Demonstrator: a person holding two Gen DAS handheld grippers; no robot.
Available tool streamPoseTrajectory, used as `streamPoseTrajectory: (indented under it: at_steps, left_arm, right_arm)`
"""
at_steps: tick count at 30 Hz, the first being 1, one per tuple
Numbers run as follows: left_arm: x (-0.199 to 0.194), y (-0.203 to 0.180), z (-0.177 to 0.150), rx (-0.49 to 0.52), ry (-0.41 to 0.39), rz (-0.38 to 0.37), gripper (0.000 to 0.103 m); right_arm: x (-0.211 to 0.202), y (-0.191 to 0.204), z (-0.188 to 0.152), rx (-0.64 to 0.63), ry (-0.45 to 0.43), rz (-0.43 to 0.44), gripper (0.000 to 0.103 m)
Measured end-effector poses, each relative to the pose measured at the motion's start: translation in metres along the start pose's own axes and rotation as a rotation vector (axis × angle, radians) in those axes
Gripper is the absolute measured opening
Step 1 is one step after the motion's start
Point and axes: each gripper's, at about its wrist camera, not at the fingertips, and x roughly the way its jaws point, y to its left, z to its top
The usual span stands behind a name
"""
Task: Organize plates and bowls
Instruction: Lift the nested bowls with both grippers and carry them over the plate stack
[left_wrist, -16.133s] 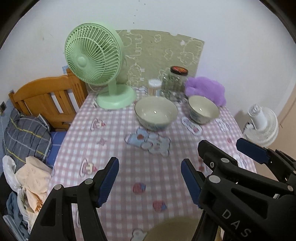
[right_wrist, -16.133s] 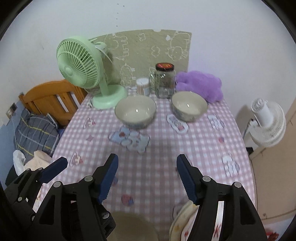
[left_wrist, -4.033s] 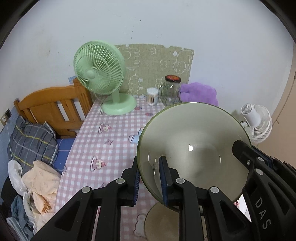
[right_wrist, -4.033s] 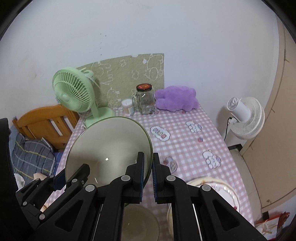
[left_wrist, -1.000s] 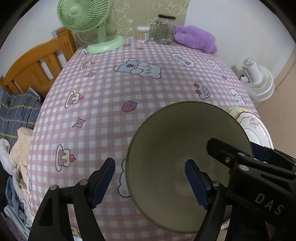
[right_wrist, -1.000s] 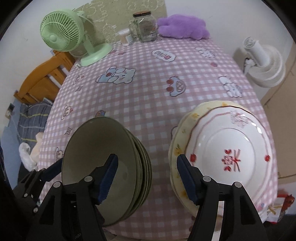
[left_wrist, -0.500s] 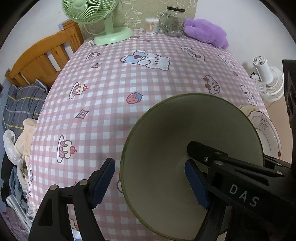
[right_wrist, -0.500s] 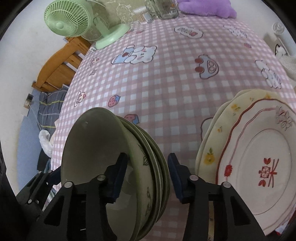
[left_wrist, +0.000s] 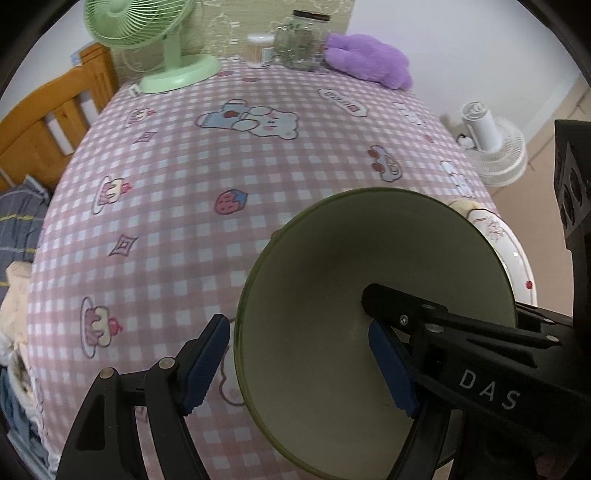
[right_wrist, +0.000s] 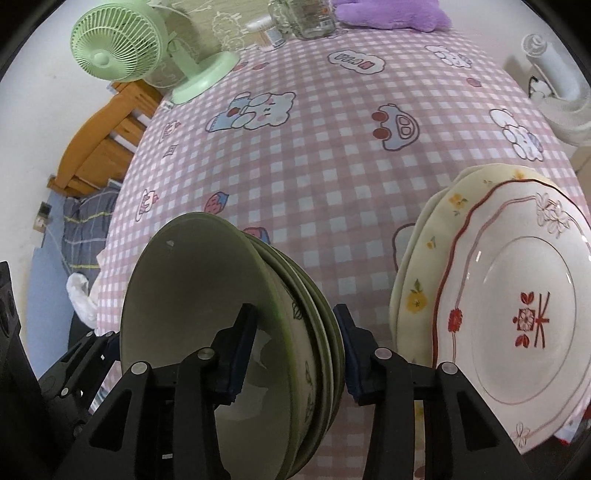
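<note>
Though seemingly clamped, bowl stack (right_wrist: 221, 332) within right claw (right_wrist: 293, 350)

left gripper (left_wrist: 299, 367) jaws spread, right gripper (right_wrist: 293, 352) jaws narrowed, both angled down

A wide, olive-green ceramic bowl (left_wrist: 332, 295) is seen near the front edge of a table covered by a pink-and-white checked cloth (left_wrist: 221, 177) printed with cartoon figures. The left gripper (left_wrist: 299, 363), black with blue pads, is held with its jaws apart astride the bowl's left rim: one pad lies outside the wall, the other inside. The right gripper's black finger (left_wrist: 443, 321) is seen reaching into the bowl. A white plate with red trim (left_wrist: 513, 254) is partly hidden behind the bowl.
</note>
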Motion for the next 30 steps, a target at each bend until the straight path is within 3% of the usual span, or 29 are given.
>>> streamPoseTrajectory:
  at_steps: [6, 13, 14, 17, 30]
  left_arm:
    - [0.016, 0.015, -0.002, -0.043, 0.03, -0.113, 0.08]
    - [0.018, 0.022, -0.006, -0.053, 0.01, -0.171, 0.08]
    - [0.017, 0.021, -0.006, -0.048, 0.009, -0.176, 0.078]
    - [0.012, 0.017, -0.007, -0.026, -0.004, -0.215, 0.058]
    - [0.002, 0.022, -0.005, -0.001, 0.01, -0.218, 0.058]
  right_arm:
    - [-0.002, 0.004, -0.001, 0.014, -0.004, -0.048, 0.045]
    - [-0.002, 0.005, -0.001, 0.028, -0.019, -0.073, 0.045]
    - [-0.002, 0.006, -0.002, 0.03, -0.021, -0.074, 0.045]
    - [-0.003, 0.008, -0.003, 0.03, -0.034, -0.093, 0.045]
    - [-0.014, 0.019, -0.009, 0.059, -0.064, -0.116, 0.045]
